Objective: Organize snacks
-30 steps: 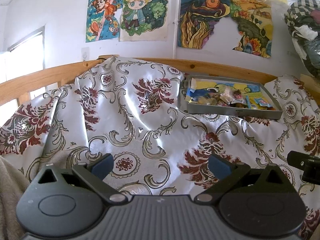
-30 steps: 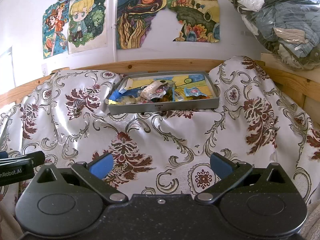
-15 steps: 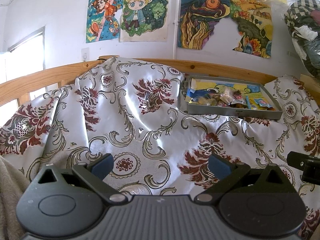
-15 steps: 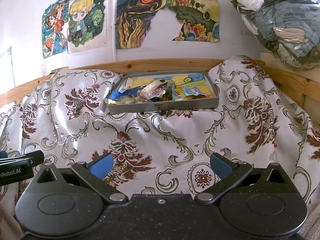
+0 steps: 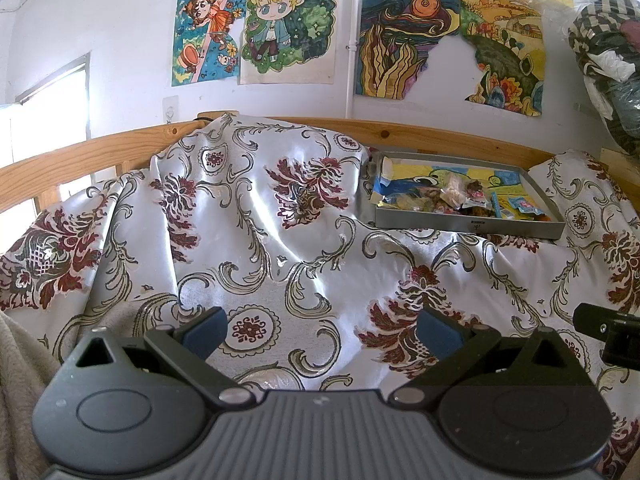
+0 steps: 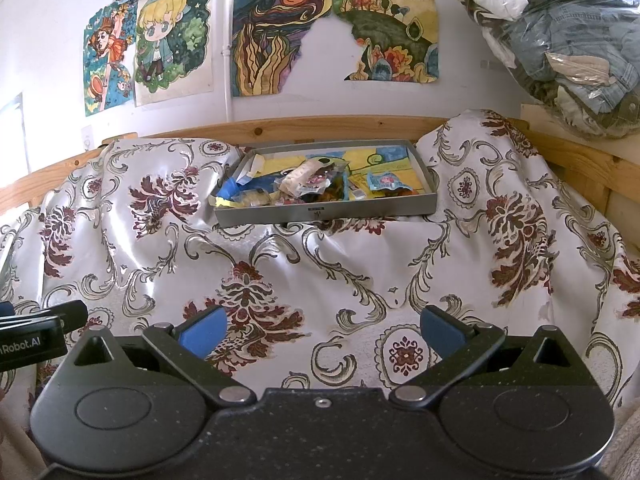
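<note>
Left gripper (image 5: 322,330) and right gripper (image 6: 322,330): fingers spread wide, empty, above the floral cloth (image 6: 320,264). Snacks (image 6: 316,184) lie in the grey tray (image 6: 326,213).

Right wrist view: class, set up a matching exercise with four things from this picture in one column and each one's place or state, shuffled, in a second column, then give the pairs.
Things:
1. tray
2. clothes bag
3. right gripper
4. drawings

Places or states:
A. open, holding nothing
B. taped on the white wall
C. on the floral cloth, snacks inside
D. top right, above the wooden rail

Pairs: 1-C, 2-D, 3-A, 4-B
</note>
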The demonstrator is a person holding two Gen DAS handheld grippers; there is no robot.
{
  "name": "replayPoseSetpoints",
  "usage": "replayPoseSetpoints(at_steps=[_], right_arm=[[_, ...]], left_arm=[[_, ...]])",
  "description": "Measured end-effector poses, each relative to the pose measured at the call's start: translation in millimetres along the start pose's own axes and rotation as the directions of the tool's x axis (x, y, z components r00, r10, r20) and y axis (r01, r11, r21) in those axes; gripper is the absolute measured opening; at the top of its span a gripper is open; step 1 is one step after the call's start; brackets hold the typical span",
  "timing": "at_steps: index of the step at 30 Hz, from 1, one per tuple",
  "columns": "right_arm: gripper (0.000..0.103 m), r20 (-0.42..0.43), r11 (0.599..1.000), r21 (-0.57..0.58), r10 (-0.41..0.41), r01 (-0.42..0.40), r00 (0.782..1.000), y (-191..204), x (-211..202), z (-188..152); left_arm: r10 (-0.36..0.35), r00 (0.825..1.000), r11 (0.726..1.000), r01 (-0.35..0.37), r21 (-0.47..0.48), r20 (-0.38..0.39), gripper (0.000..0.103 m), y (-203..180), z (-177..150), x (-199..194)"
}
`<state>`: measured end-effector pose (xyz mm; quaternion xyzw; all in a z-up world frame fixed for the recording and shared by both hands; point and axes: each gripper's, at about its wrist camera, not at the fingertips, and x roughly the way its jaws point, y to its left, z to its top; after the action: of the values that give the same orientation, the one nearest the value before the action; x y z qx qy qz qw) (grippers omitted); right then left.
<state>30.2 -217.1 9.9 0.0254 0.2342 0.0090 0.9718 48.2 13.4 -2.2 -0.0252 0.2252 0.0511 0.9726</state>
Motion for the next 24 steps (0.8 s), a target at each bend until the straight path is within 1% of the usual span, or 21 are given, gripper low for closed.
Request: replayPoseSetpoints(at_steps=[6, 17, 24], right_arm=[[0.102, 0.0, 1.0, 0.0, 0.0, 0.0, 1.0, 0.1, 0.0, 0.2], [0.102, -0.001, 1.0, 0.0, 0.0, 0.0, 1.0, -0.5, 0.0, 0.5], [0.102, -0.002, 1.0, -0.001, 0.0, 0.0, 1.0, -0.3, 0.0, 0.6]], left_arm=[[-0.001, 1.0, 1.0, 0.001, 0.006, -0.001, 0.103, -0.2, 0.7, -0.9], [0.034, 0.999, 0.999, -0.034, -0.004, -0.037, 0.103, 3.7, 0.7, 3.6], [0.043, 0.998, 0.999, -0.043, 0.001, -0.035, 0.103, 3.4, -0.2, 3.8]])
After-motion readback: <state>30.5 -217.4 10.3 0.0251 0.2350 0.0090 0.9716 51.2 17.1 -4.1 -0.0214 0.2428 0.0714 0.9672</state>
